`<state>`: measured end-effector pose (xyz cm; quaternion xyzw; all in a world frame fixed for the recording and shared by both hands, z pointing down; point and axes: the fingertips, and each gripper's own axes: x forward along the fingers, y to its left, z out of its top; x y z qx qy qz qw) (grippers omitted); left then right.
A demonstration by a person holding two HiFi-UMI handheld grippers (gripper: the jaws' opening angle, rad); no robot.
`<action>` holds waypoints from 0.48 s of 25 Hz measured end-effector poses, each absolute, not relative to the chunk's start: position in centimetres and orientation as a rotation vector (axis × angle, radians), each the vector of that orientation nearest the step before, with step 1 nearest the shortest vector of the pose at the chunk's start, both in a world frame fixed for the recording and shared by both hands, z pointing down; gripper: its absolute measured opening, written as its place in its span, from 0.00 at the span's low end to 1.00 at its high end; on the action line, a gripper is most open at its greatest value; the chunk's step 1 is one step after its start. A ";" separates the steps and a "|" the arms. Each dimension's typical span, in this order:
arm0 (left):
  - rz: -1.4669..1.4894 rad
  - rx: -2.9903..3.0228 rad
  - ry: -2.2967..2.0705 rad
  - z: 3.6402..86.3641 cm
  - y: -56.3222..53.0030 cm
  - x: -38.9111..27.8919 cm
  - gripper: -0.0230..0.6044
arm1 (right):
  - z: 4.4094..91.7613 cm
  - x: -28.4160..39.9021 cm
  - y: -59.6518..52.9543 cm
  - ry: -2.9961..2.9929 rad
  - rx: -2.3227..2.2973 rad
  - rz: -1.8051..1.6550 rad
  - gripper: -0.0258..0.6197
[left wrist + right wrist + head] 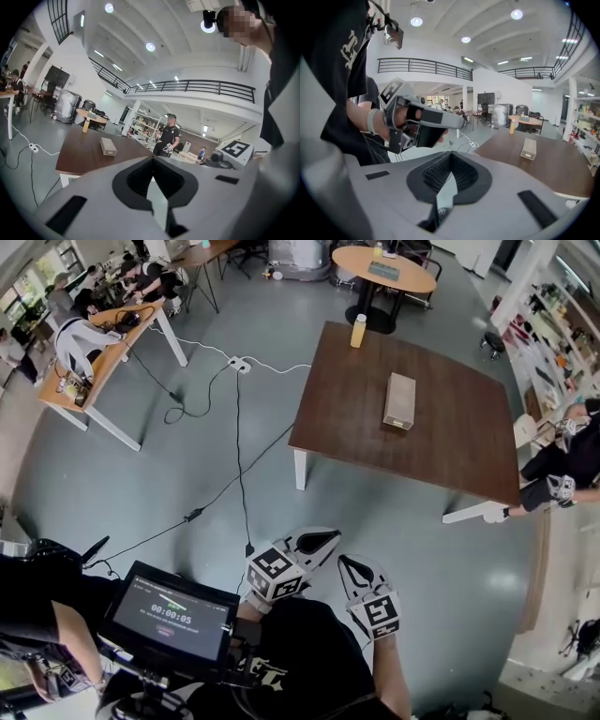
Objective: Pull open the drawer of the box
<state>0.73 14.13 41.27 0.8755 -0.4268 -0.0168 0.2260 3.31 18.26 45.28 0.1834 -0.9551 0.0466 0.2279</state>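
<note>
**Well short of the box (400, 400): both tools closed, nothing held**

Toward the upper right of the head view, the box lies on the table (342, 432) with its drawer (397, 422) pushed in. A bottle (358, 330) stands at the table's far edge. At lower centre I hold the left gripper (328, 536) and right gripper (346, 561) side by side, well apart from the table. Each gripper view shows its jaws pressed together with nothing between them.

The box (400, 400) is too far off and too small for me to make out its drawer front. The person (567, 470) beside the table (356, 418) is cut off by the head view's right edge.
</note>
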 end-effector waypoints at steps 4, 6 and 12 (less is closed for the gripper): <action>-0.046 2.409 -1.199 41.7 12.0 -2.2 0.04 | 45.3 1.5 14.6 -2.628 0.537 0.116 0.02; -0.046 2.407 -1.203 42.0 11.1 -3.5 0.04 | 45.2 0.7 13.2 -2.626 0.563 0.108 0.02; -0.045 2.415 -1.183 42.6 8.8 -6.3 0.04 | 45.1 -1.4 10.3 -2.617 0.632 0.111 0.02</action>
